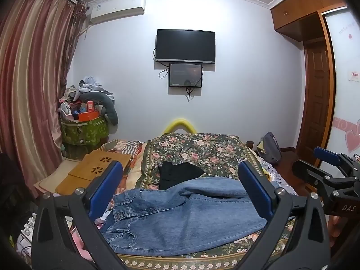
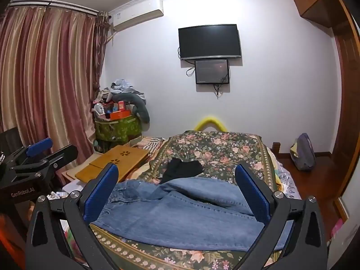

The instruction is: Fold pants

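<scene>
Blue jeans (image 1: 180, 216) lie across the near end of a bed with a floral cover (image 1: 202, 148), waistband at the left, legs running right. In the right wrist view the jeans (image 2: 180, 211) fill the foreground. My left gripper (image 1: 180, 180) hovers above them, open wide, its blue pads empty. My right gripper (image 2: 177, 177) is likewise open above the jeans, holding nothing. At the right edge of the left wrist view the right gripper (image 1: 324, 166) shows; at the left edge of the right wrist view the left gripper (image 2: 45, 150) shows. A black garment (image 1: 177, 173) lies just beyond the jeans.
A wooden lap desk (image 1: 99, 168) rests on the bed's left side. A green bin piled with boxes and clothes (image 1: 85, 126) stands by the striped curtain (image 1: 29, 90). A backpack (image 2: 303, 153) sits on the floor at right. Two screens (image 1: 185, 45) hang on the far wall.
</scene>
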A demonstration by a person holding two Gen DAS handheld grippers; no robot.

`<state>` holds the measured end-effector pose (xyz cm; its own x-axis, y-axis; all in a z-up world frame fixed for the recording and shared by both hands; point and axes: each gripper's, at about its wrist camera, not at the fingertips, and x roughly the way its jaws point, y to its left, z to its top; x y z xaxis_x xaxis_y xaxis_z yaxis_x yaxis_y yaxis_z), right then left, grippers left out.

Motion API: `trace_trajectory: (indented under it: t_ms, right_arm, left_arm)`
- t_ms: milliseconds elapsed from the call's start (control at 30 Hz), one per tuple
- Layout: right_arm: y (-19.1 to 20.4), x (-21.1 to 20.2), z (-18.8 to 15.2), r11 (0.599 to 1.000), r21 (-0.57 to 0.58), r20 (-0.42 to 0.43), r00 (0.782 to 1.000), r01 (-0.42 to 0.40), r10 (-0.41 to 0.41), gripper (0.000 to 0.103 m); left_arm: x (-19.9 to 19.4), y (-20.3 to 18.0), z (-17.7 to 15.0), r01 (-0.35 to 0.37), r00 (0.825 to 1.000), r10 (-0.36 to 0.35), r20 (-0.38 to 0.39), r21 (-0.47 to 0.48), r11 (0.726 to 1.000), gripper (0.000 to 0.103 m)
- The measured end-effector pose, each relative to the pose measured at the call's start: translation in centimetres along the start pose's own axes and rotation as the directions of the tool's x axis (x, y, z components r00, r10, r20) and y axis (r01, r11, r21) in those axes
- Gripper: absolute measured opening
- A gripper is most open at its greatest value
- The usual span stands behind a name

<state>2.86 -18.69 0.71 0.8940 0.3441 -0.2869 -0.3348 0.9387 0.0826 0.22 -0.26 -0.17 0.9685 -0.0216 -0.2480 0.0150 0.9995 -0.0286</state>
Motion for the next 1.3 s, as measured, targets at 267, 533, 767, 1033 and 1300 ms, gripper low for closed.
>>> trace_trajectory:
  t_ms: [267, 533, 767, 1033, 1300]
  right_arm:
    - [-0.22, 0.10, -0.20, 1.000, 0.008, -0.008, 1.000, 0.002, -0.001, 0.103]
    - [-0.22, 0.17, -0.08, 1.000, 0.010, -0.011, 1.000, 0.002, -0.002, 0.103]
    - [-0.30, 0.11, -0.06, 1.000, 0.011, -0.013, 1.000, 0.002, -0.002, 0.103]
    - [-0.23, 0.14, -0.01, 1.000, 0.011, -0.013, 1.000, 0.003, -0.003, 0.103]
    - [-0.33, 0.10, -0.03, 1.000, 0.011, -0.015, 1.000, 0.003, -0.003, 0.103]
  left_arm:
    - [0.08, -0.21, -0.02, 0.003, 1.000, -0.003, -0.003, 0.004, 1.000, 0.103]
    - [0.01, -0.25, 0.08, 0.002, 1.000, -0.002, -0.003, 0.008, 1.000, 0.103]
    - [0.18, -0.55, 0.03, 0.002, 1.000, -0.002, -0.007, 0.022, 1.000, 0.103]
    - [0.32, -0.51, -0.10, 0.004, 1.000, -0.004, -0.011, 0.012, 1.000, 0.103]
    - [0.37, -0.44, -0.17, 0.004, 1.000, -0.004, -0.010, 0.011, 1.000, 0.103]
